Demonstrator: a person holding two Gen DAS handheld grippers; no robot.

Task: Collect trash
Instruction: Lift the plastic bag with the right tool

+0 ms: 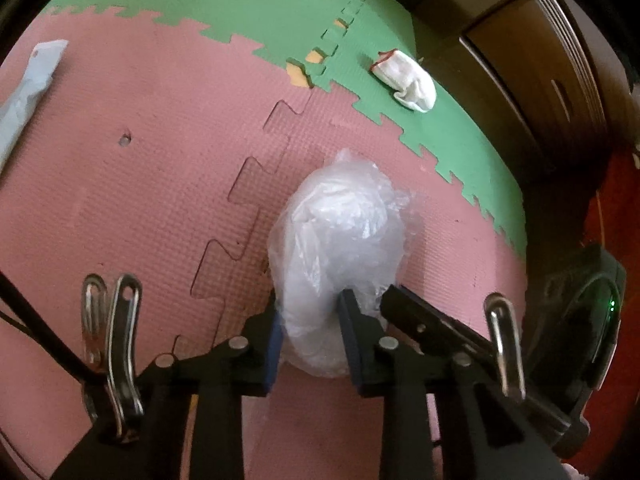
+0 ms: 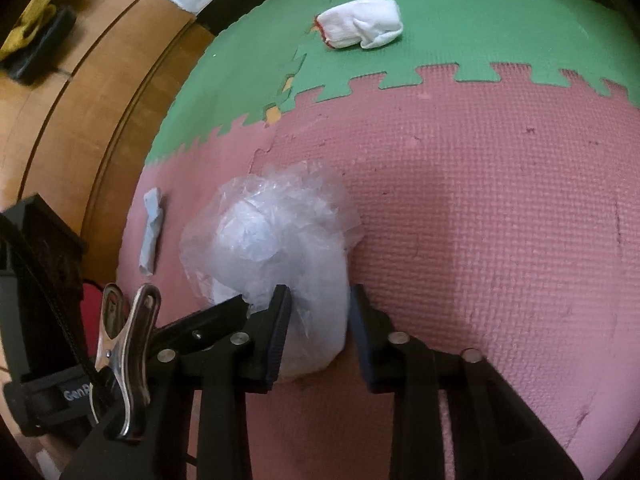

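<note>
A crumpled clear plastic bag (image 1: 340, 220) (image 2: 276, 232) lies on the pink foam mat (image 1: 140, 200) (image 2: 480, 200). My left gripper (image 1: 310, 320) points down at its near end, and both pads press into the plastic. My right gripper (image 2: 318, 312) grips the same bag from the other side, with the bag filling the gap between its pads. Each wrist view shows a black finger of the other gripper against the bag: the right gripper's finger (image 1: 420, 316) and the left gripper's finger (image 2: 208, 316).
A white glove with a red cuff (image 1: 404, 80) (image 2: 360, 22) lies on the green mat (image 1: 240, 8) (image 2: 480, 20). A pale blue crumpled wrapper (image 1: 28, 92) (image 2: 152, 228) rests on the pink mat. Wooden floor (image 2: 80, 100) borders the mat, with a yellow cloth (image 2: 48, 0) on it.
</note>
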